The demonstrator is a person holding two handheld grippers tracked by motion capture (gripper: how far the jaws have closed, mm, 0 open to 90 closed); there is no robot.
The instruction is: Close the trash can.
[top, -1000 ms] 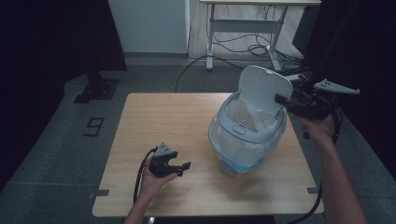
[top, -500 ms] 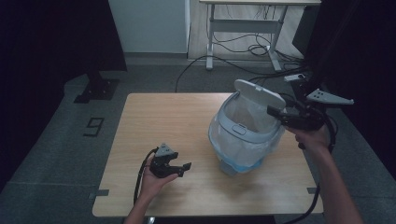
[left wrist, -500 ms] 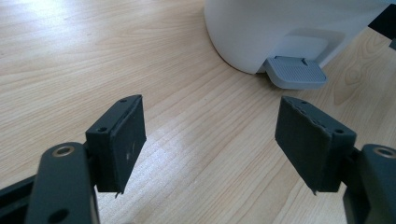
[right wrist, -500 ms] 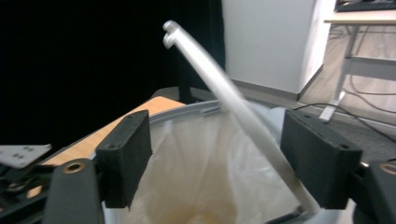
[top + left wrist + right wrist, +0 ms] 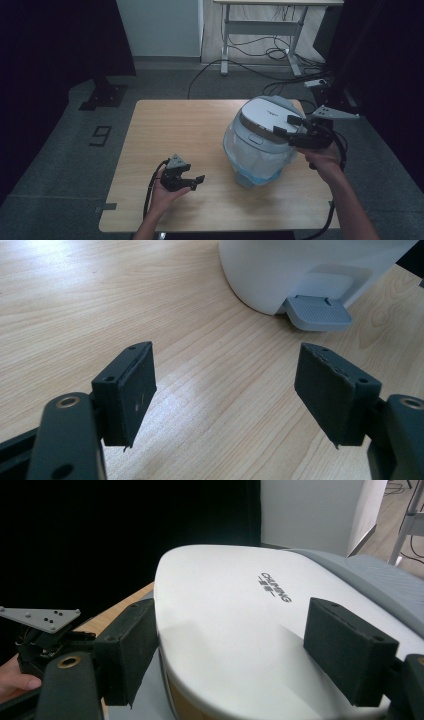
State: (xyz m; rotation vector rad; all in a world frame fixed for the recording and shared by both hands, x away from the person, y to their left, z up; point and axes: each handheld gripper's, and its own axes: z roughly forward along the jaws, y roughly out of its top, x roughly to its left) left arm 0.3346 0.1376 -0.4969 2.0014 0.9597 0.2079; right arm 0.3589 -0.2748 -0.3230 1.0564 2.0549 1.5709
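The wooden table [image 5: 170,125] has much free surface on its left and far side; the white bin [image 5: 260,145] with a plastic bag liner stands on the right half, close to the right edge but not over it. Its lid [image 5: 267,117] is almost down, tilted a little. The grey pedal [image 5: 317,312] of the bin sticks out at the bottom toward the near edge of the table.

The right gripper [image 5: 292,127] is over the right part of the lid. Its jaws have just been opening and now stand wide, one at each side of the lid's edge; I cannot tell if the pads touch the lid. The left gripper [image 5: 197,181] rests low over the table near the front edge, well apart from the bin, with jaws moderately apart and only bare wood between them.

Around the table is grey floor. A white marking "9" [image 5: 101,135] is on the floor at the left, a dark stand base [image 5: 102,95] behind it, and a desk frame with cables [image 5: 260,45] is at the back. A dark stand [image 5: 340,90] is very near the right rear corner, so room is small there.

On the lid, grey letters [image 5: 276,587] read something like "CHUMING"; I am not sure of the letters
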